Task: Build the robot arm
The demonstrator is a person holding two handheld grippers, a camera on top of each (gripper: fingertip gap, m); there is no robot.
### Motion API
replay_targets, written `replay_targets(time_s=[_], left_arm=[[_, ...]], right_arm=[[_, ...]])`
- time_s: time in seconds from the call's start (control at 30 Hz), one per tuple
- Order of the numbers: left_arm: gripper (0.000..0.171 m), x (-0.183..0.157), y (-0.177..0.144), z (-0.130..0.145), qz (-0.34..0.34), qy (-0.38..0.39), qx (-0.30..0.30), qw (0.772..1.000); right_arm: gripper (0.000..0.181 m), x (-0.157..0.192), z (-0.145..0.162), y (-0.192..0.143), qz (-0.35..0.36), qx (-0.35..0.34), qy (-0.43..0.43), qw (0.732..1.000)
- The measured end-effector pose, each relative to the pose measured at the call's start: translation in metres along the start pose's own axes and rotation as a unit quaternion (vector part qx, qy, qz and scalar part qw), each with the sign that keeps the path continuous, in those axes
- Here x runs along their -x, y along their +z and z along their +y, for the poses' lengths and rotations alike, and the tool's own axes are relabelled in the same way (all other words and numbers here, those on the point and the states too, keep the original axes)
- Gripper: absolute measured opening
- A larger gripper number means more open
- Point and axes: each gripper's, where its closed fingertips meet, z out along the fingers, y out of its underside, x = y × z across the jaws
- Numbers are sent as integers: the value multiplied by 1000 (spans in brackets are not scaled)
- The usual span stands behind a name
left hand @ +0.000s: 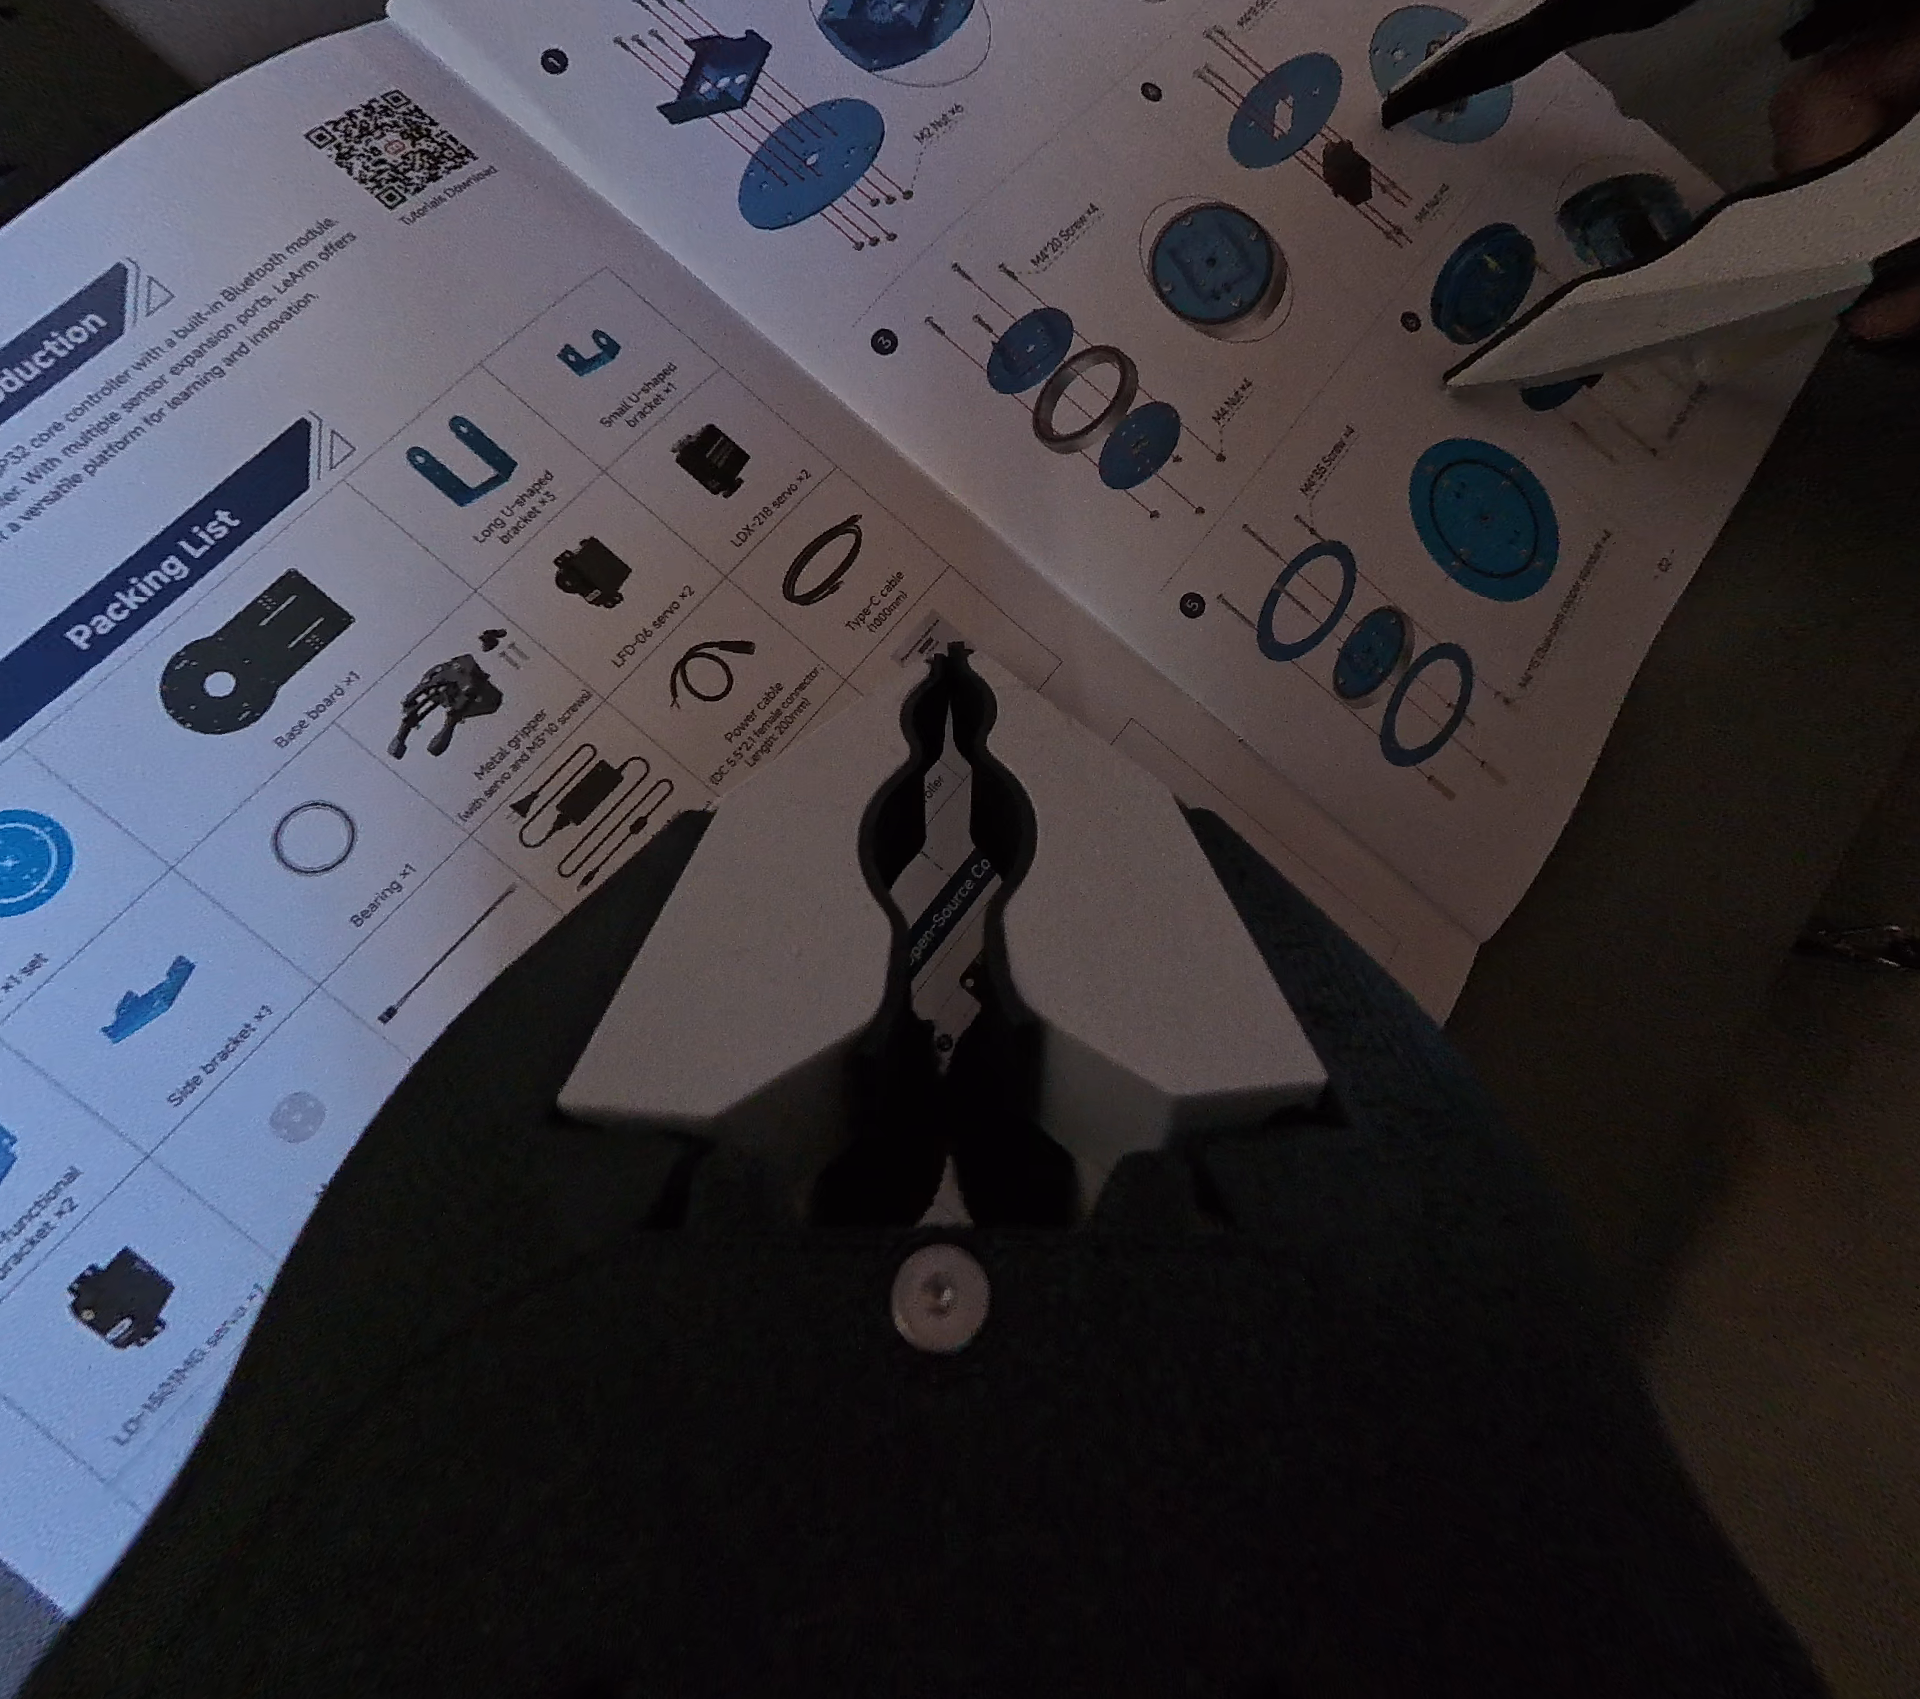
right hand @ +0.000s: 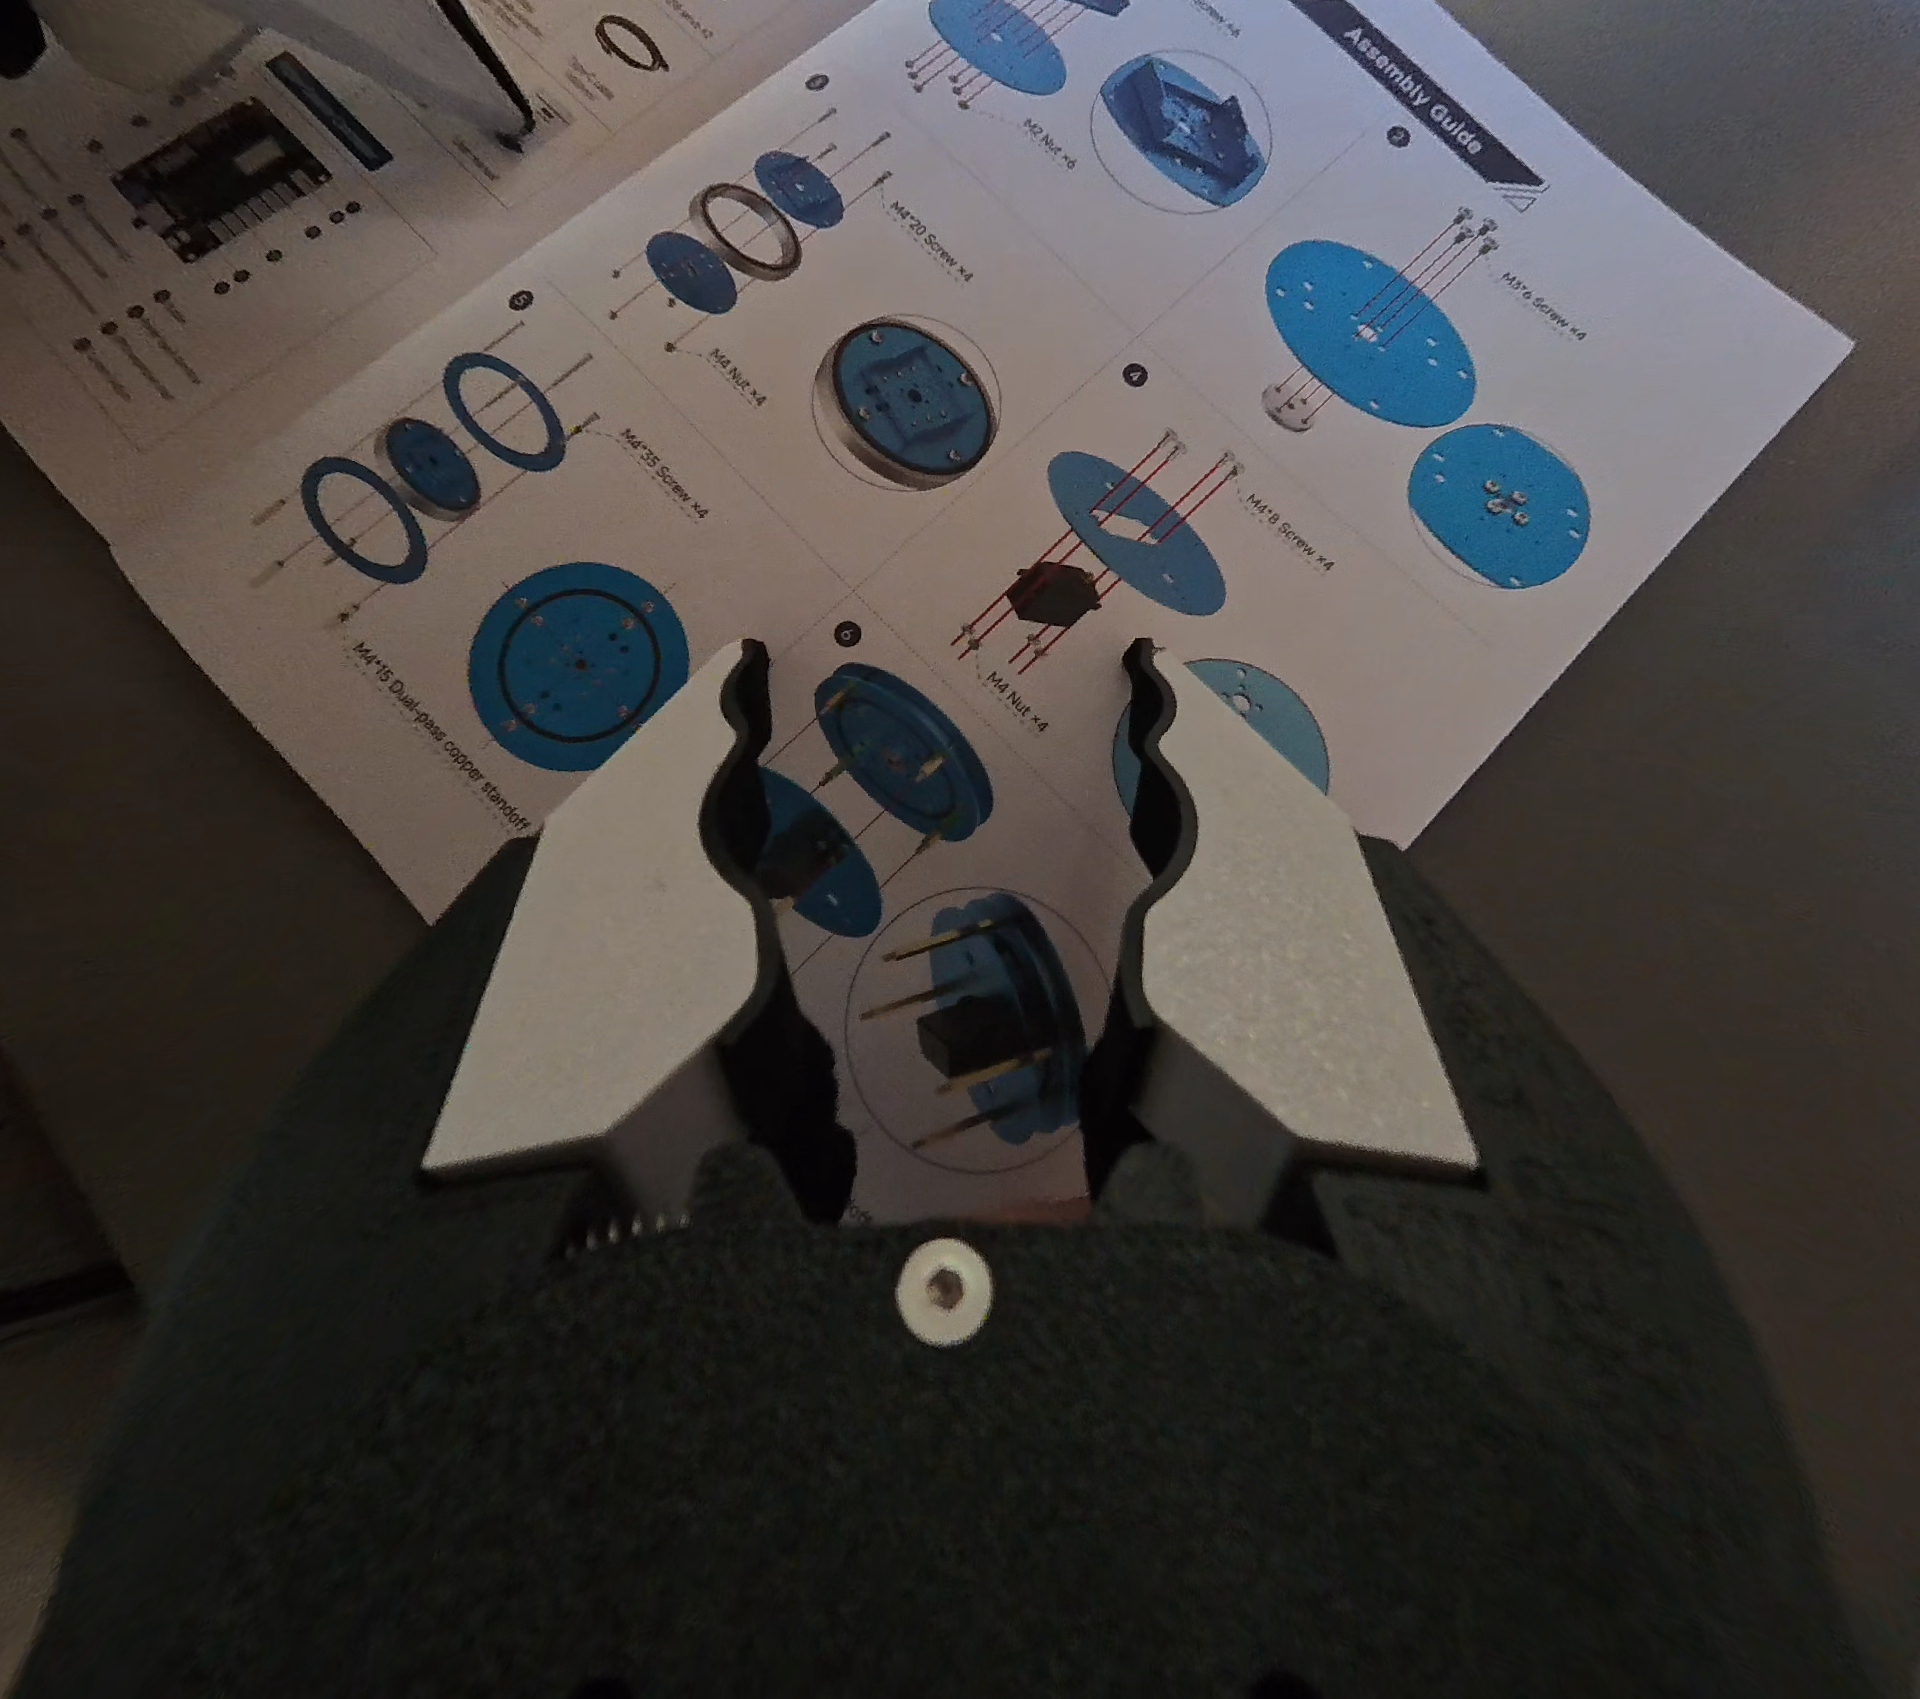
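On the grey worktop point(right hand: 1662, 714) our left tool point(left hand: 951, 662) pinches a page of the open booklet point(left hand: 727, 361) near its spine, while our right tool point(right hand: 940, 662) hovers, jaws apart, above the right-hand page.

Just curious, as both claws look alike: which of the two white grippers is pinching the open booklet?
The left gripper: its white fingers are shut on the open white instruction booklet. The right gripper hovers open above the diagram page.
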Motion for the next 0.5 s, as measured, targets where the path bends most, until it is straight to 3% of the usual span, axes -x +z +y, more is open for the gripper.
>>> replay_targets(time_s=[0.2,0.33,0.5], left_arm=[[0,1,0,0,-4,-8,8,1000],[0,5,-2,-8,-65,23,16,997],[39,-14,-36,-66,-12,-78,-161,984]], right_arm=[[69,0,0,0,0,2,2,1000],[68,0,-2,-1,-5,4,8,1000],[61,-6,-34,-33,-17,-91,44,995]])
